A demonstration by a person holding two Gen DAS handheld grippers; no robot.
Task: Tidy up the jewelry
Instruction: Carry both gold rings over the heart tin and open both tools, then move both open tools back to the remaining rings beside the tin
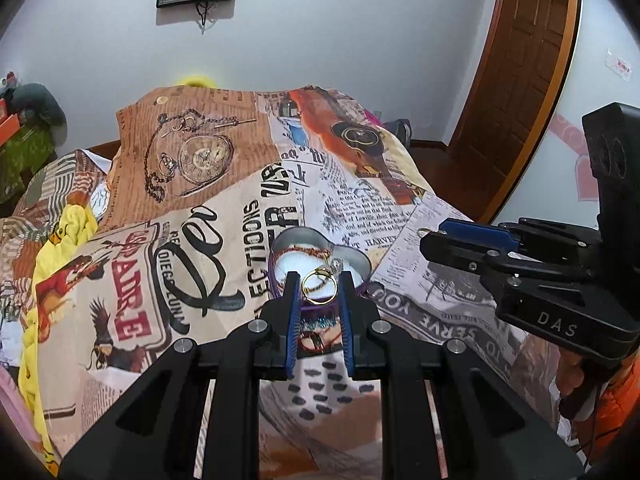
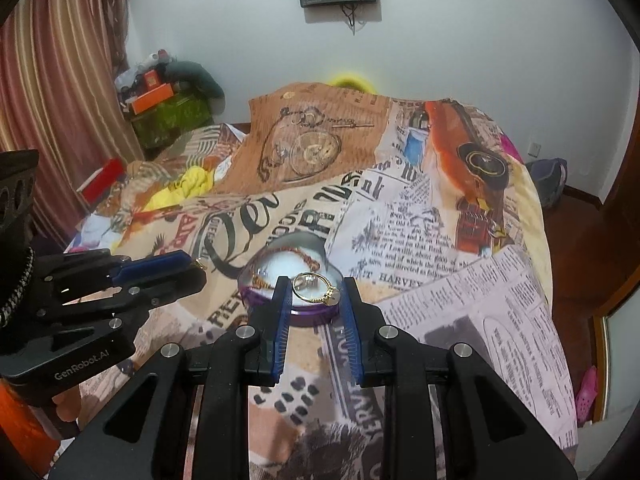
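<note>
**Two hoops in hand, tin next**

Left gripper (image 1: 320, 280) pinches a gold hoop (image 1: 319, 301) and right gripper (image 2: 314, 284) a second gold hoop (image 2: 333, 299), jaws narrowed across each. Next is probably lowering into the heart-shaped tin (image 2: 312, 316) and releasing beside the chain (image 2: 308, 258).

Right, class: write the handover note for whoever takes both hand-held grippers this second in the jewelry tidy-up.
Left hand-held gripper: seems closed on a gold hoop, pointing at the heart tin.
Right hand-held gripper: seems closed on a gold ring with a small disc, facing the same tin.
Heart tin: open on the printed bedspread, with a white pad inside.
Done: a reddish chain lies in the tin.
Left: set both gold pieces on the pad and release them. No lid is in view.
</note>
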